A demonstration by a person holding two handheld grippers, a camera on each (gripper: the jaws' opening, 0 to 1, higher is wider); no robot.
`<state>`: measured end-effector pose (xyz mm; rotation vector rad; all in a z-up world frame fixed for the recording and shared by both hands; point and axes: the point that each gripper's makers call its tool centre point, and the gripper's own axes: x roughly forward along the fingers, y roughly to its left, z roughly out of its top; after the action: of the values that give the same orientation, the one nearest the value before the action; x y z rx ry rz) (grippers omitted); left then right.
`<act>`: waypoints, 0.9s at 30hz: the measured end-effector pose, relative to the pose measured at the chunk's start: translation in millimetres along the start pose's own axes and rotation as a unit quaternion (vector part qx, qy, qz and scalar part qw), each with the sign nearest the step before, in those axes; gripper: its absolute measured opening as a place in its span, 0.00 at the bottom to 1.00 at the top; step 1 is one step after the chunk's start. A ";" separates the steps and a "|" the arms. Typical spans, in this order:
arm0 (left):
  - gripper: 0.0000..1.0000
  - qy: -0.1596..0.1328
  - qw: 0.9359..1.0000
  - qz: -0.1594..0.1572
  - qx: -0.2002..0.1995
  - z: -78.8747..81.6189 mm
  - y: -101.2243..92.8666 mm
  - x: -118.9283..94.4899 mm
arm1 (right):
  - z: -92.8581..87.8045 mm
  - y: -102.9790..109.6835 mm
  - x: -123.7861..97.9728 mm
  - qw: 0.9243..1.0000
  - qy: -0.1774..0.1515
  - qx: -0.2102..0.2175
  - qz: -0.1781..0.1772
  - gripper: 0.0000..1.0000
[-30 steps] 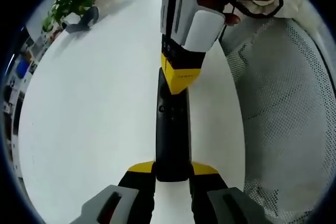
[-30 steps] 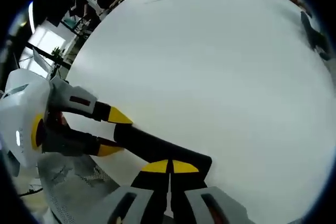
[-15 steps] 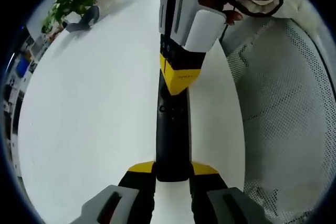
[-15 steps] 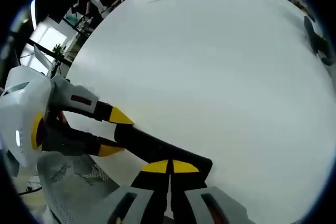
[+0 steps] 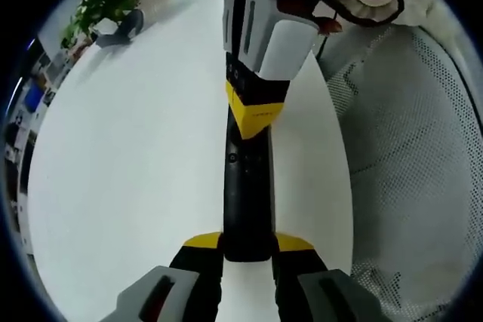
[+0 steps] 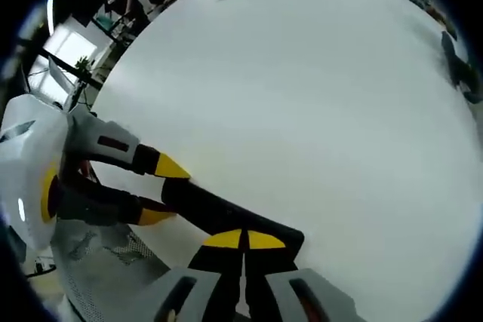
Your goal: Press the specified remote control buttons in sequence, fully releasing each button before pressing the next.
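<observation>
I counted one remote (image 5: 246,194), pinched by my left tongs (image 5: 247,250); right tongs (image 5: 255,115), pressed together, covered its 12 o'clock end.

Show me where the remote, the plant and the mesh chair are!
remote (image 5: 247,201), left gripper view, middle of its black body.
plant (image 5: 102,7), left gripper view, its green leaves.
mesh chair (image 5: 411,141), left gripper view, its white netted back.

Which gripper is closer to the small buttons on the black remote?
Right. The right gripper sits shut just beside the buttons; the left gripper clamps the remote at its other end.
</observation>
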<state>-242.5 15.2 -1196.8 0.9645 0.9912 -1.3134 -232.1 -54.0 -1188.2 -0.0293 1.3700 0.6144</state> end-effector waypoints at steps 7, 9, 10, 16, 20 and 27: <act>0.25 0.007 1.000 0.002 0.005 -0.9 0.3 -0.6 | 1.5 -1.6 0.8 1.000 -0.002 -0.001 -0.004 0.00; 0.25 -0.001 1.000 0.004 0.003 -1.5 0.1 -1.0 | 1.2 -1.8 0.4 1.000 -0.003 0.003 -0.001 0.00; 0.25 -0.004 1.000 0.004 0.002 -1.7 0.2 -1.2 | 0.9 -1.7 0.1 1.000 -0.004 0.006 0.001 0.00; 0.24 -0.015 1.000 0.000 -0.004 -1.1 1.3 -1.1 | 0.8 -1.0 -0.5 1.000 -0.007 0.013 0.005 0.00; 0.24 -0.017 1.000 -0.004 -0.008 -0.8 1.7 -1.2 | 1.0 -1.1 -0.6 1.000 -0.010 0.020 0.005 0.00; 0.24 -0.027 1.000 -0.003 -0.015 -0.7 2.0 -1.6 | -0.2 1.5 -2.2 1.000 -0.003 0.017 -0.002 0.00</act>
<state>-240.5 16.4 -1195.5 0.8989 0.9695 -1.3191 -233.0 -53.6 -1185.7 -0.0026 1.3732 0.5879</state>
